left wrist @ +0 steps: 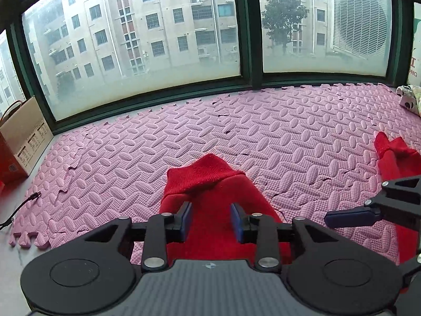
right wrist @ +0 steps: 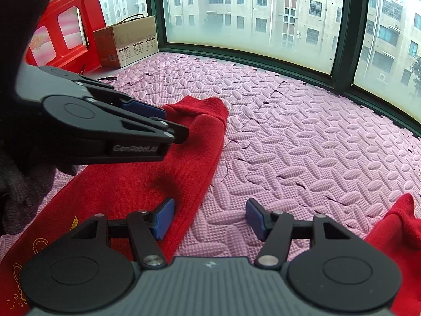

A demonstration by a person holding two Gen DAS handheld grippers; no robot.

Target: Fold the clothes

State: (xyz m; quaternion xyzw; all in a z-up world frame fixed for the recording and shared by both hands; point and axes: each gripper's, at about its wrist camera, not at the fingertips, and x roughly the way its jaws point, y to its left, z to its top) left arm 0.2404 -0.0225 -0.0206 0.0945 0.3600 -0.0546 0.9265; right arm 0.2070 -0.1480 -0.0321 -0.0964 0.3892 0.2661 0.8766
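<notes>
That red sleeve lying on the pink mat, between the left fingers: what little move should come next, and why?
Probably a short pull back of the left gripper to clear the sleeve. Its fingers stand apart with cloth between them, not pinched, and the sleeve already lies flat on the mat. The right gripper is open over the sweater's edge, so it may take the next fold.

Left gripper (left wrist: pixel 210 217), jaws apart, over a red sleeve (left wrist: pixel 208 181) (ribbed cuff ahead) on pink foam mat (left wrist: pixel 263 131).
</notes>
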